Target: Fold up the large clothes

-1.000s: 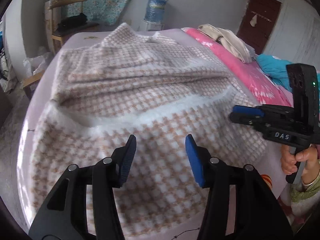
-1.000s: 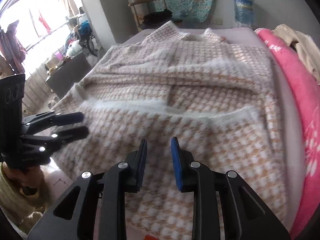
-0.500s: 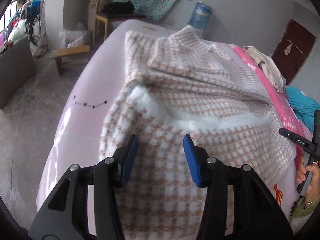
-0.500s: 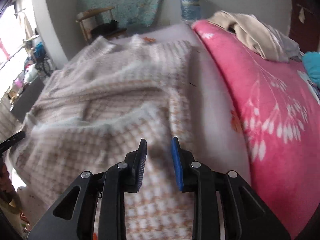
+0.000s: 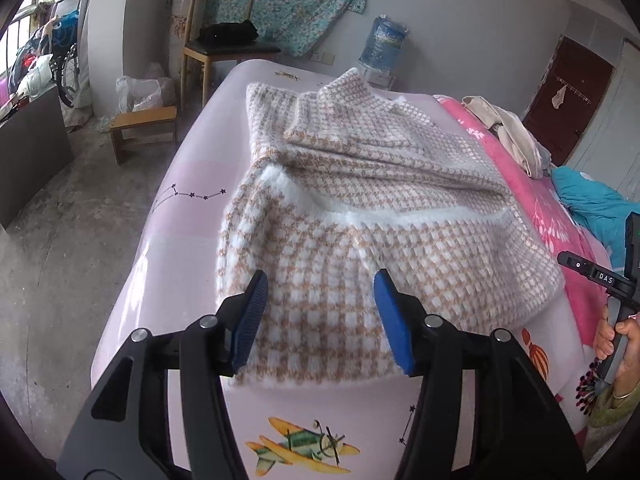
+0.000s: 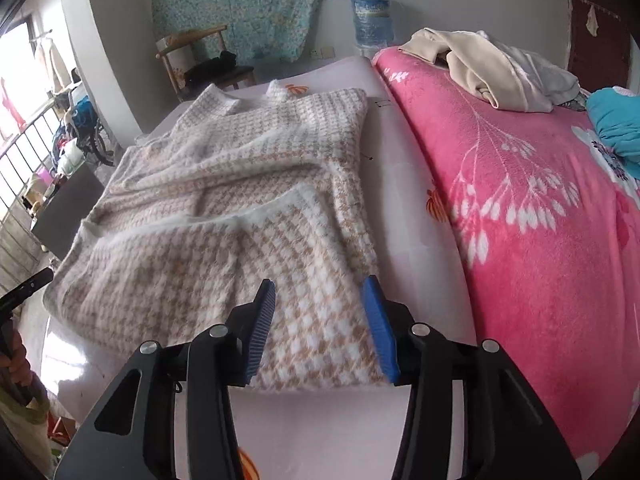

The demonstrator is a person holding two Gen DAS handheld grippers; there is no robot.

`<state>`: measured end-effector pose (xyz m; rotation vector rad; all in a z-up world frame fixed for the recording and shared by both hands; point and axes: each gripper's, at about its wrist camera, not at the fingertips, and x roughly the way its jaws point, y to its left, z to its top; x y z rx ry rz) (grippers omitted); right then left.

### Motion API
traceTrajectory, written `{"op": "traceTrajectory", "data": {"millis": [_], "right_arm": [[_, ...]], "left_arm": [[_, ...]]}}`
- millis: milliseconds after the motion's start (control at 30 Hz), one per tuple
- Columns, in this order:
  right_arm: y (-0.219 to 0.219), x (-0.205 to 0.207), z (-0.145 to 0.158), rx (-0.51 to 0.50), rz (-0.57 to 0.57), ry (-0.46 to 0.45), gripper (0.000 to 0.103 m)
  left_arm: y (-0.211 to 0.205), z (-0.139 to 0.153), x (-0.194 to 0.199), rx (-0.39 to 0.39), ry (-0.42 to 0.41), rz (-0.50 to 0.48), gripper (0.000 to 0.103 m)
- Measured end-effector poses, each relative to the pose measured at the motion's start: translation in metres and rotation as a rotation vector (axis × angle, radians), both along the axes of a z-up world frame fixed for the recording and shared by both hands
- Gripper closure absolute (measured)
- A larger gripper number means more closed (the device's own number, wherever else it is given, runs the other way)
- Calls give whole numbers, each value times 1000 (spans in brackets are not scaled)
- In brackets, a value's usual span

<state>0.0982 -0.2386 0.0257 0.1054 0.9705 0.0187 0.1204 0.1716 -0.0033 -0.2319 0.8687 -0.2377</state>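
The bed carries the work: a smooth pale-pink printed sheet gives a flat, low-friction base for folding. A plush pink floral blanket covers the right-hand side, well clear of the fold area.

The houndstooth sweater lies on the pink sheet, collar toward the far end. Its lower part appears turned up over the body, so a fuzzy white inner face shows as a band across the middle. The knit is thick, soft and brushed, tan-and-white checked; it will likely hold a fold but resist sharp creasing.

The left gripper hovers over the near left corner of the folded edge; the right gripper hovers over the near right corner. This symmetric placement suits lifting both corners together for the next fold, in judgement.

Both sets of jaws are released, with nothing pressed between the ribbed blue pads. Both have just been opening, and only sweater cloth lying below shows through the gap.

A hand grips the right gripper's handle at the frame edge.
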Motion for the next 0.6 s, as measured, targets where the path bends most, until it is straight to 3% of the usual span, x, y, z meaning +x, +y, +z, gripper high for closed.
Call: {"op": "traceTrajectory", "data": {"millis": [167, 233, 333, 433, 500, 600], "right_arm": [[11, -18, -9, 93, 16, 62, 45], [12, -28, -11, 132, 7, 81, 40], [8, -42, -15, 165, -16, 111, 38], [-1, -48, -24, 195, -54, 146, 37], [-9, -46, -32, 209, -94, 161, 37], [-21, -39, -42, 258, -153, 144, 37]], "left_arm": [[-10, -5, -25, -35, 39, -33, 50], [-12, -8, -37, -53, 49, -55, 44], [-15, -14, -54, -93, 68, -91, 40], [-14, -33, -57, -133, 127, -64, 39], [-6, -46, -53, -205, 157, -21, 39], [10, -50, -45, -333, 123, 38, 38]]}}
